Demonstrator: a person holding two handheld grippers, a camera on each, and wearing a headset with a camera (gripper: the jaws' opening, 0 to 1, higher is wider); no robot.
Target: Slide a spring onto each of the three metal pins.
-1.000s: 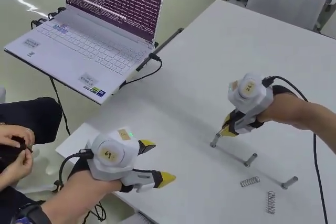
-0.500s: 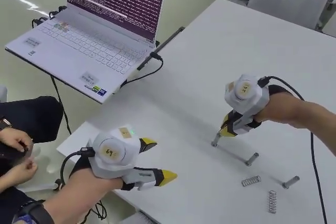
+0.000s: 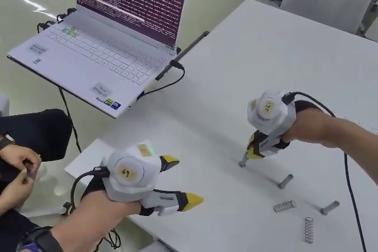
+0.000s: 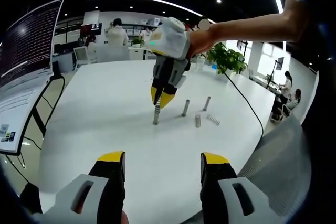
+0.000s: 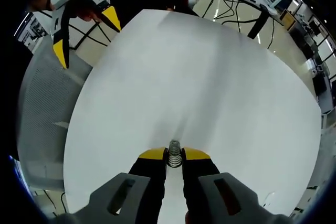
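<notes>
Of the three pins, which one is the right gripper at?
The leftmost pin in the head view, nearest the laptop: the right gripper holds a spring right at its top. The middle pin and the rightmost pin stand bare.

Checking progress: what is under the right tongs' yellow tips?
The right tongs pinch a coiled metal spring over an upright metal pin; the pin's top is covered.

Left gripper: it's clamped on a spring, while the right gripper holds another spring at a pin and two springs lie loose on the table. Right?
No. The left gripper view shows the left gripper open and empty. The rest holds: the right gripper is shut on a spring at a pin, and two springs lie loose on the table.
</notes>
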